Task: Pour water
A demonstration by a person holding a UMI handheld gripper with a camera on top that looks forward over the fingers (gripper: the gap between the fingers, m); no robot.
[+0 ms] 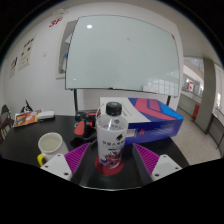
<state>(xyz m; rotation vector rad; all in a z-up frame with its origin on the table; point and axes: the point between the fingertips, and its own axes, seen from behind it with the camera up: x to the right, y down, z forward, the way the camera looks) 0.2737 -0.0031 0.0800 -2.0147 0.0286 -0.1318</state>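
Since the task is to pour water, the step in hand is judged to be securing the bottle (113,138) before it is tipped toward the mug (52,147).

Gripper view: the hand-held gripper (112,163) stands fairly wide, its purple pads (77,156) flanking the bottle's lower body. Whether both pads press on it cannot be told; it appears upright on the dark bench (25,140), between the fingers. The white cap looks to be on, so pouring may first call for its removal. A sound grip would sit centred on the label, squared to the body, firm before lifting. The mug stands near, on the bench to the left of the fingers. A blue box (152,117) lies beyond the bottle, and a whiteboard (120,55) hangs behind.
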